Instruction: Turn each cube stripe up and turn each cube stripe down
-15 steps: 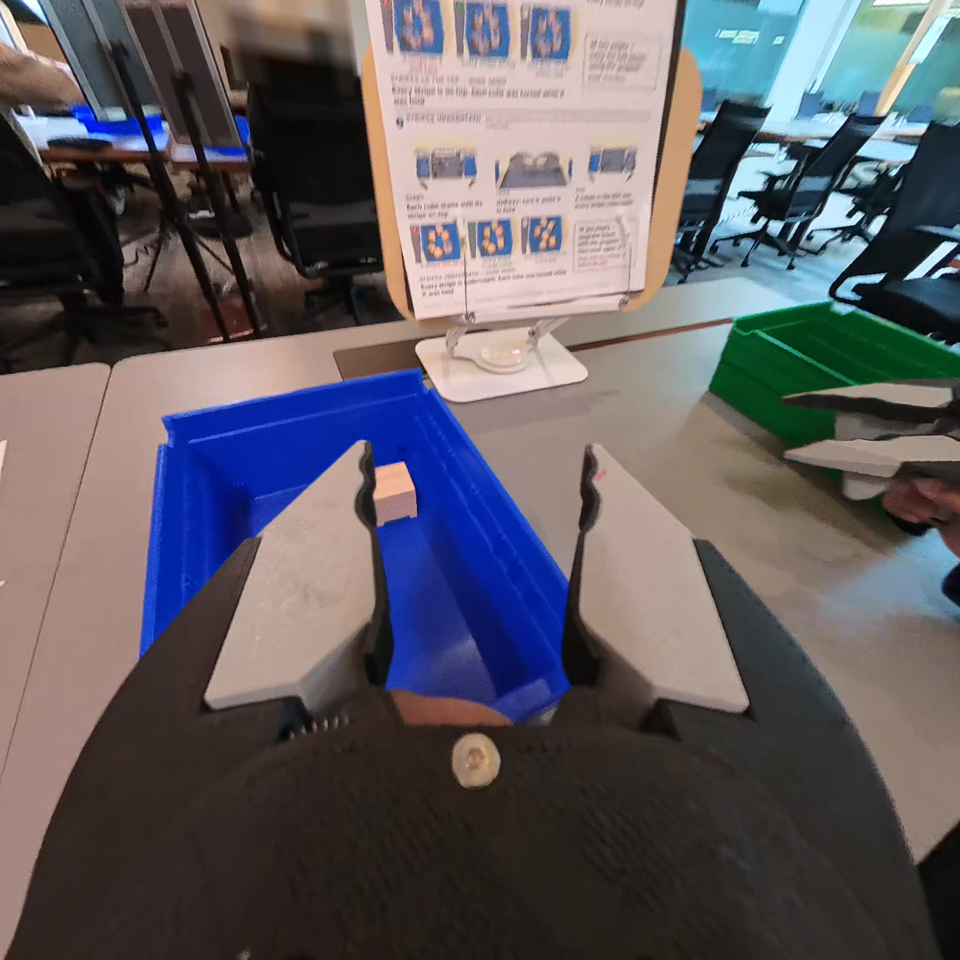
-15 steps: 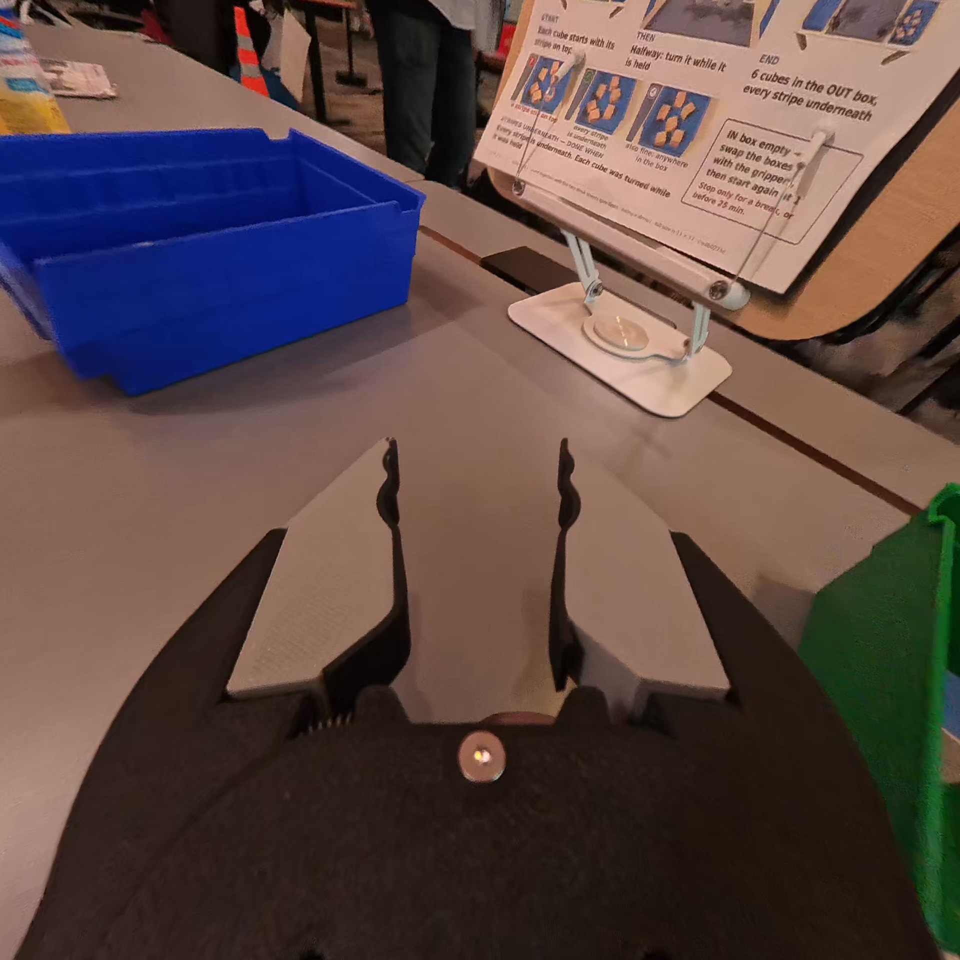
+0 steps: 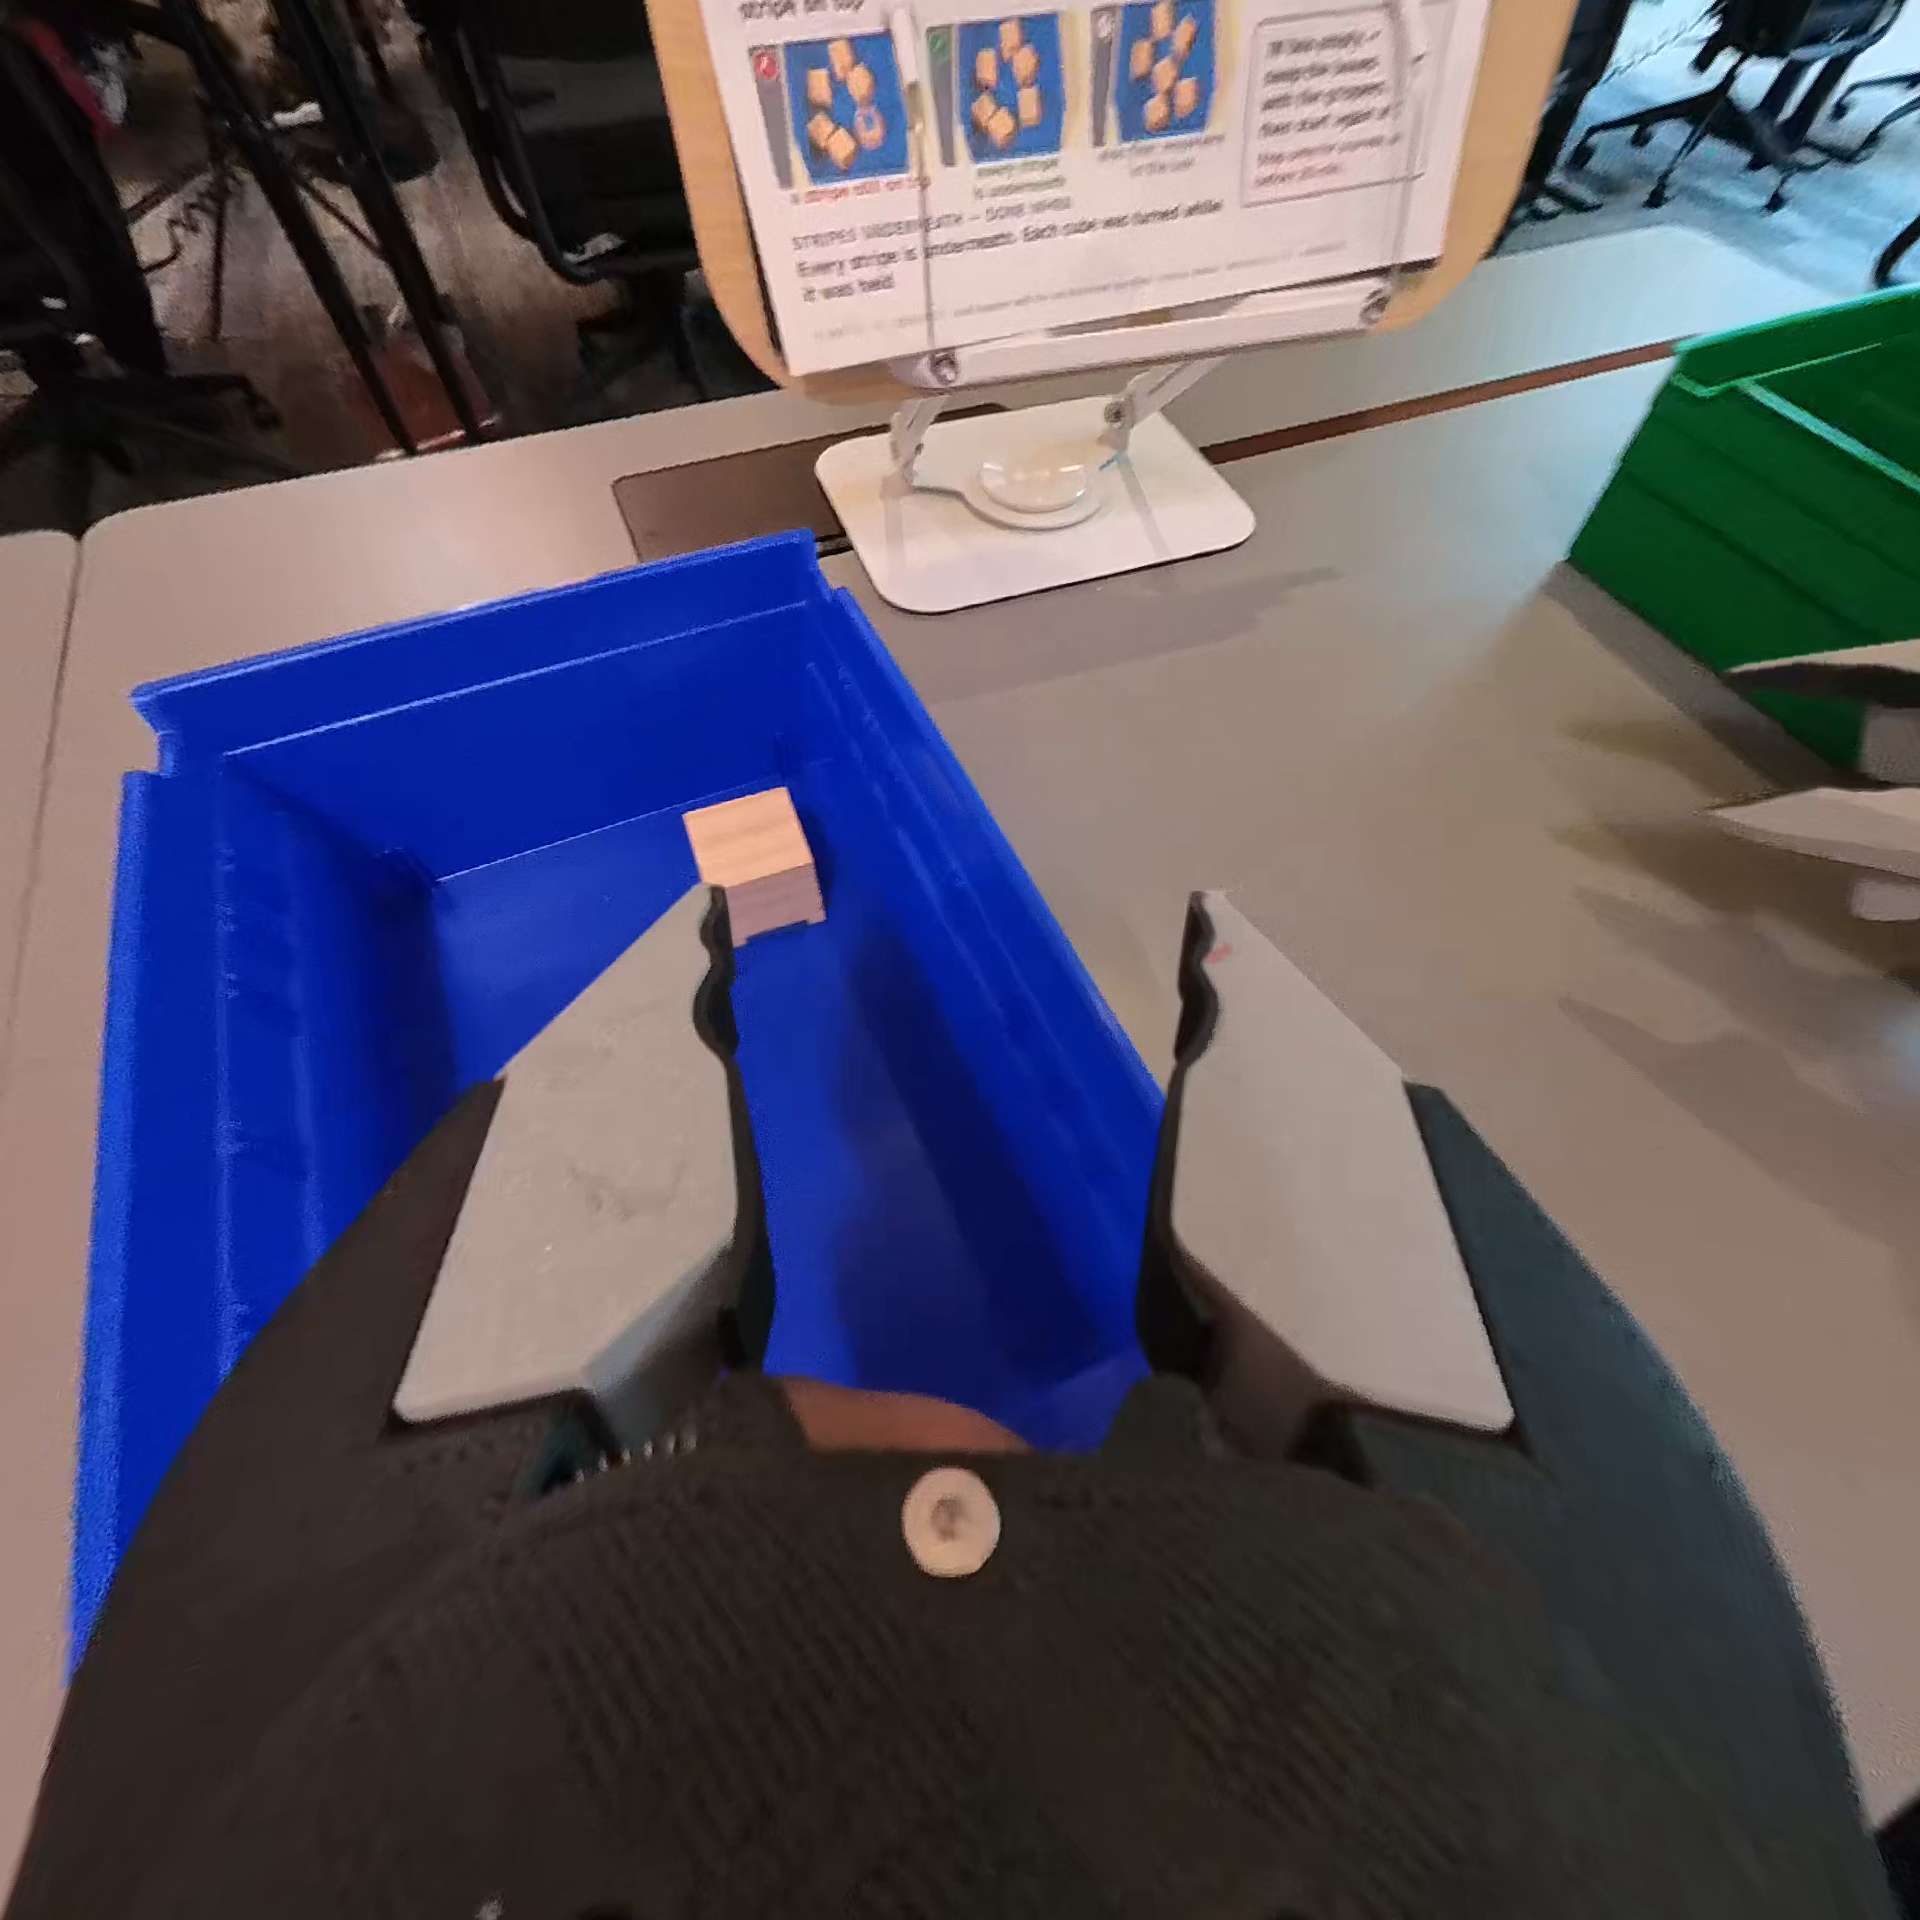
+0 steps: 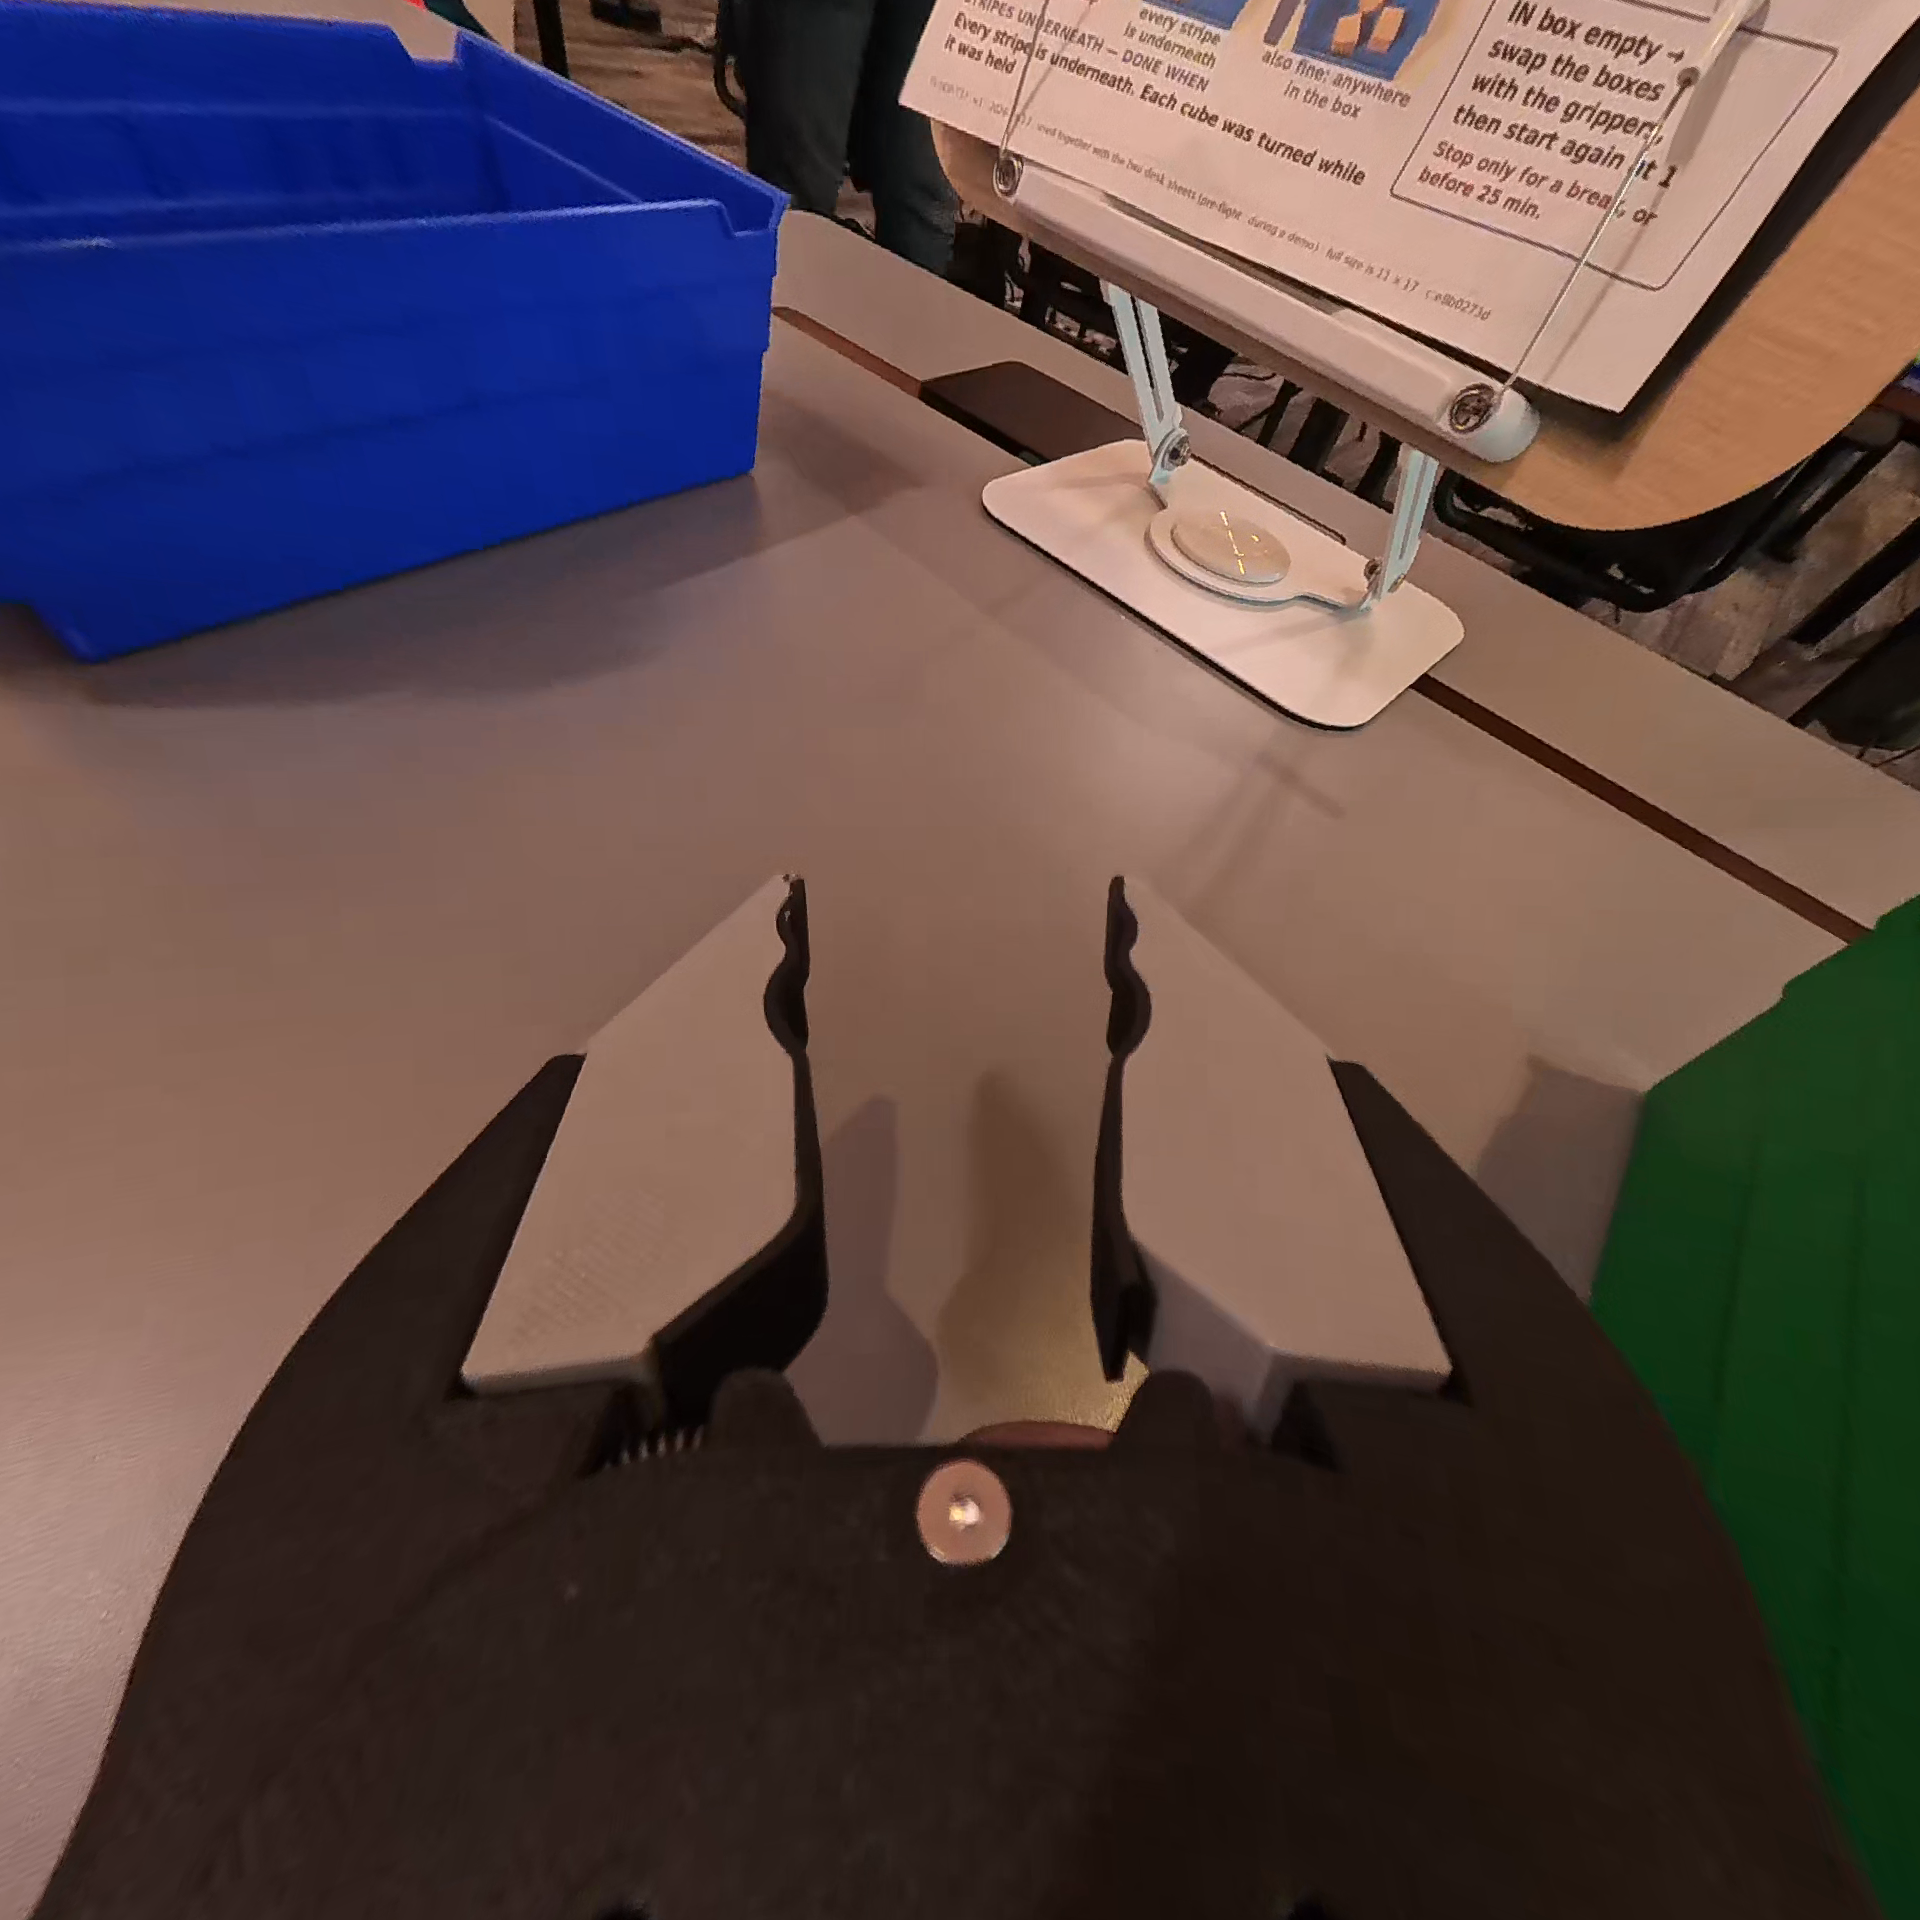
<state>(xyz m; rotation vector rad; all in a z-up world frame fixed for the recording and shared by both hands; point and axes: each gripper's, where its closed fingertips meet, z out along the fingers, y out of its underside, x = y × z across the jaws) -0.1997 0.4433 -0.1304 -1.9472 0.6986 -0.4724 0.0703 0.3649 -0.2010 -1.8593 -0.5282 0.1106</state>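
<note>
Now the left tongs, still wide and empty, have seemingly neared the cube.

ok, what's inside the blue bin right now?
One wooden cube near the far end of the blue bin. The left gripper hides the near floor.

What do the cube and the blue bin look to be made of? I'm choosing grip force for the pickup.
The cube looks like pale unfinished wood: matt, light tan, with a faint grain and sharp edges. The blue bin looks like moulded plastic: an even saturated colour, a slight sheen, ribbed walls and a stepped rim. Neither can be confirmed by look alone.
</note>
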